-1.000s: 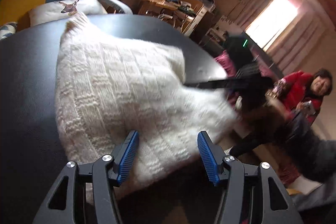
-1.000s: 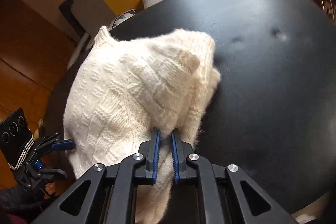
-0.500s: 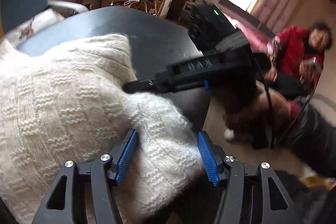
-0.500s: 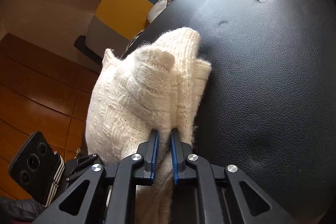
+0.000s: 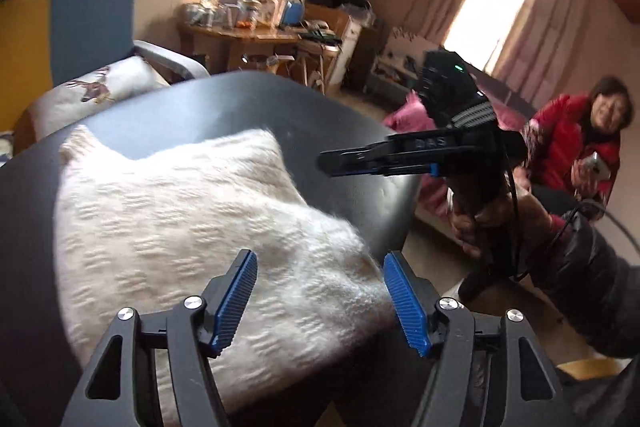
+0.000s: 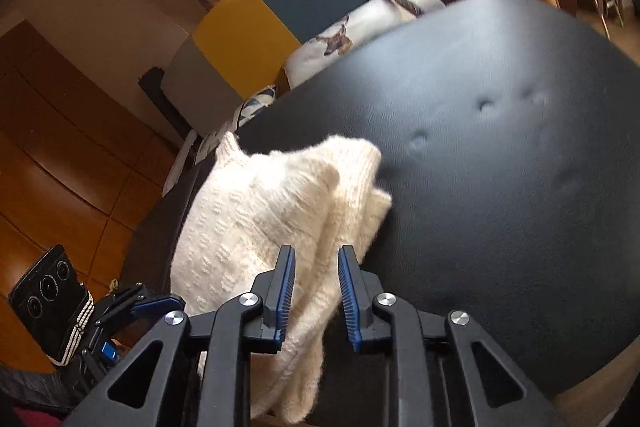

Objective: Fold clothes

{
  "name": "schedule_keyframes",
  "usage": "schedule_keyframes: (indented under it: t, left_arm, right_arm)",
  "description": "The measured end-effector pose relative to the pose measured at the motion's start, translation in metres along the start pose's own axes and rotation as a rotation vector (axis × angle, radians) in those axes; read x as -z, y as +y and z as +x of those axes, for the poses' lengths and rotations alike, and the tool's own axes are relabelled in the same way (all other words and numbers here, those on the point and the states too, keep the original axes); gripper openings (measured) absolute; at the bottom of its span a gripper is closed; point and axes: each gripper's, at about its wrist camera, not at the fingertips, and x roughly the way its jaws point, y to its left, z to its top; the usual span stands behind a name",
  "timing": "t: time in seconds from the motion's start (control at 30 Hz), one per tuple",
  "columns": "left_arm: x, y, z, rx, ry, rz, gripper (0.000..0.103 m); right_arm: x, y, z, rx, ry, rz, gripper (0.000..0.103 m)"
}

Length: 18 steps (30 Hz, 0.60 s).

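Both pairs of fingers stand parted and hold nothing: the left gripper (image 5: 320, 301) is spread wide over the near edge of the cream knitted sweater (image 5: 180, 227), and the right gripper (image 6: 316, 293) is parted more narrowly, with a fold of the knit (image 6: 280, 211) lying loose between its blue pads, seemingly unpinched. The sweater lies bunched in thick layers on the round black leather table (image 6: 500, 167), toward its 8 o'clock edge in the right wrist view, one end drooping over the rim. To fold well, I would judge the next grip should take one clean edge, not the whole bulky stack, and lift high enough that the fuzzy knit does not drag. In the left wrist view the right gripper hovers at 2 o'clock, apart from the cloth. A blue and yellow chair (image 5: 88, 23) with a deer-print cushion (image 5: 100, 91) stands beyond at 11 o'clock, and a person in red (image 5: 576, 143) sits at 3 o'clock, clear of the work.
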Motion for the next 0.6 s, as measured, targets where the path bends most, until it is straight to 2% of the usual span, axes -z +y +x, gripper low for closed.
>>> schedule_keyframes:
  t: [0.03,0.13,0.23,0.27,0.33,0.37,0.47,0.6]
  left_arm:
    - [0.000,0.007,-0.005,-0.009,-0.020,-0.017,0.072]
    - [0.001,0.022,-0.002,-0.042,-0.016,-0.048,0.073]
    - [0.021,0.025,0.017,-0.047,0.067,-0.053,0.073]
    - [0.030,0.023,0.028,-0.053,0.101,-0.040,0.073]
    - [0.050,0.017,0.052,-0.072,0.168,-0.004,0.074]
    - [0.060,0.013,0.054,-0.081,0.160,0.019,0.074]
    - [0.065,0.008,0.055,-0.083,0.129,0.028,0.080]
    - [0.053,0.015,0.041,-0.020,0.102,-0.055,0.081]
  right_arm:
    - [-0.007,0.014,0.004,-0.002,-0.010,-0.040,0.023]
    - [-0.026,0.050,0.022,0.000,-0.008,-0.163,0.023]
    - [-0.028,0.064,0.041,0.042,0.045,-0.249,0.023]
    - [-0.029,0.064,0.055,0.083,0.075,-0.264,0.023]
    - [-0.018,0.045,0.081,0.269,0.189,-0.284,0.022]
    - [-0.010,0.033,0.096,0.323,0.247,-0.281,0.021]
    - [-0.001,0.007,0.093,0.243,0.183,-0.193,0.021]
    - [0.002,-0.002,0.091,0.209,0.152,-0.158,0.020]
